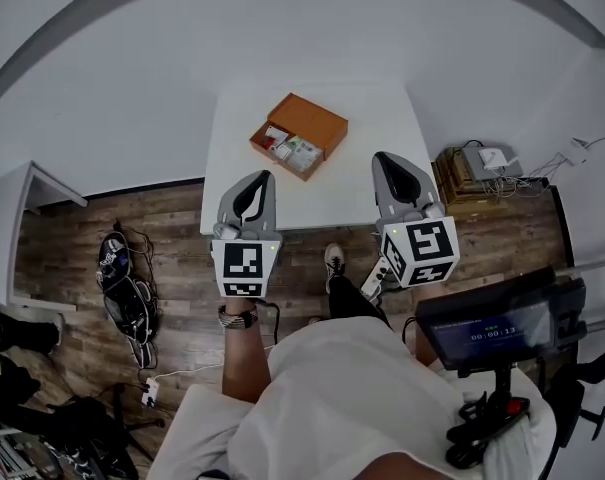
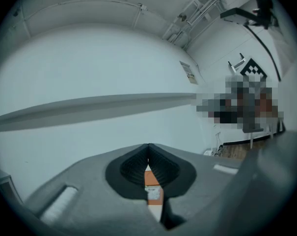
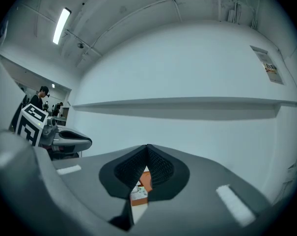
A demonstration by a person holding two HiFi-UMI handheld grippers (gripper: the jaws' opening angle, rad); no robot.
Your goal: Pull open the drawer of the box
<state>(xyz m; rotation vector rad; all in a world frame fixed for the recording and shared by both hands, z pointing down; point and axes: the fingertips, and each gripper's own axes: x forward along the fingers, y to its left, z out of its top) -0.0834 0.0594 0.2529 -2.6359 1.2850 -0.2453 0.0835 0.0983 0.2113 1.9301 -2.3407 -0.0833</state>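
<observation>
While we hold the left gripper and right gripper over the white table's near edge, jaws together and empty, the orange box sits near its far edge, drawer pulled out.

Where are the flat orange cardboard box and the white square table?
Orange cardboard box (image 1: pixel 314 120): head view, on its closed top panel.
White square table (image 1: pixel 374 118): head view, on bare tabletop right of the box.

The box looks like matt orange card, the table smooth and white, the floor grained wood.
</observation>
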